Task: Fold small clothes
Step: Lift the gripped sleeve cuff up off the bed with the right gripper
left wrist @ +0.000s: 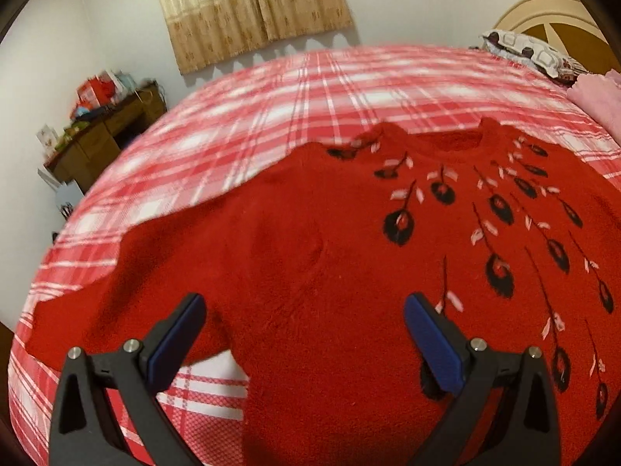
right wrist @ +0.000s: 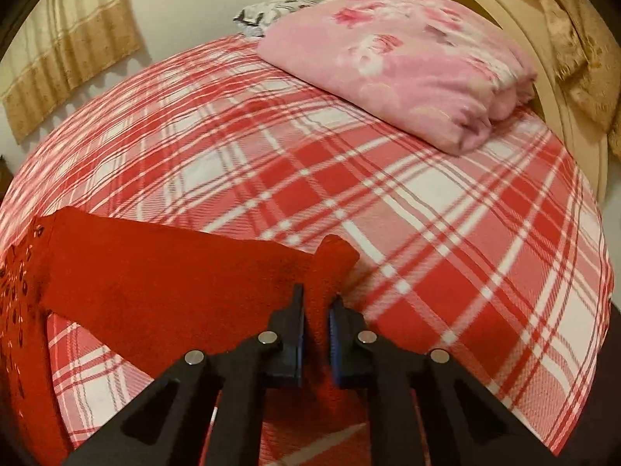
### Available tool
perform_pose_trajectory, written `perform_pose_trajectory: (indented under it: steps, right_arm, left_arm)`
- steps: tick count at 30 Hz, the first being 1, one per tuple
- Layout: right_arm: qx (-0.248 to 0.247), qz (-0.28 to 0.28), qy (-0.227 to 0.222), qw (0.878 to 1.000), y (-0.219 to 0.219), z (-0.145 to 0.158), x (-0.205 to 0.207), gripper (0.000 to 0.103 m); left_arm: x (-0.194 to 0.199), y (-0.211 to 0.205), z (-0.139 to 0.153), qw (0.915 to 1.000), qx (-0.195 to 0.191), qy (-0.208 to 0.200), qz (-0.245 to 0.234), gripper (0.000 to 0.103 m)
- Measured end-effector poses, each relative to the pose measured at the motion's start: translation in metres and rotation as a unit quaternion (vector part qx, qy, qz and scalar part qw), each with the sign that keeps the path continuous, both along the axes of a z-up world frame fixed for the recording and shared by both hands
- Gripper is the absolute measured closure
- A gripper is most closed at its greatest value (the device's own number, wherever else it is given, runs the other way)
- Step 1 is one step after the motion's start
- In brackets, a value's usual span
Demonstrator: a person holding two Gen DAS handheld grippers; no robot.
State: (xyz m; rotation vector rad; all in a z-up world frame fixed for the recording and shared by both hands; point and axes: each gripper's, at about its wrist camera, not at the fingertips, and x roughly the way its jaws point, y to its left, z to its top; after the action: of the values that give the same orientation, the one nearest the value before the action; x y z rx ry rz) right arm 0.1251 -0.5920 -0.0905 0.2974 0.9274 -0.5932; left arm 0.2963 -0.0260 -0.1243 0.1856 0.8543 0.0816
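My right gripper (right wrist: 317,312) is pinching the red fuzzy sweater (left wrist: 310,233) sleeve; left gripper (left wrist: 304,310), fingers apart, is hovering; I'm advising a level carry inward.

both grippers, left gripper (left wrist: 304,310) and right gripper (right wrist: 316,306): black frames, blue pads, silver screws.
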Motion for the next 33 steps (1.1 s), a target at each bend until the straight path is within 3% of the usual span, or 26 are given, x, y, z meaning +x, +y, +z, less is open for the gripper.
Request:
perform_pose_trajectory:
  steps: [7, 19, 33]
  right_arm:
    - [-0.01, 0.022, -0.022, 0.999, 0.018, 0.024, 0.016, 0.094]
    - [-0.041, 0.053, -0.081, 0.994, 0.045, 0.102, 0.045, 0.094]
    - [-0.054, 0.129, -0.121, 0.983, 0.111, 0.152, 0.082, 0.094]
  left_arm:
    - [-0.001, 0.0, -0.004, 0.9999, -0.013, 0.007, -0.002, 0.0]
    - [-0.009, 0.017, 0.009, 0.9986, -0.053, -0.002, -0.006, 0.0]
    - [-0.029, 0.039, 0.024, 0.9979, -0.061, -0.023, 0.0, 0.0]
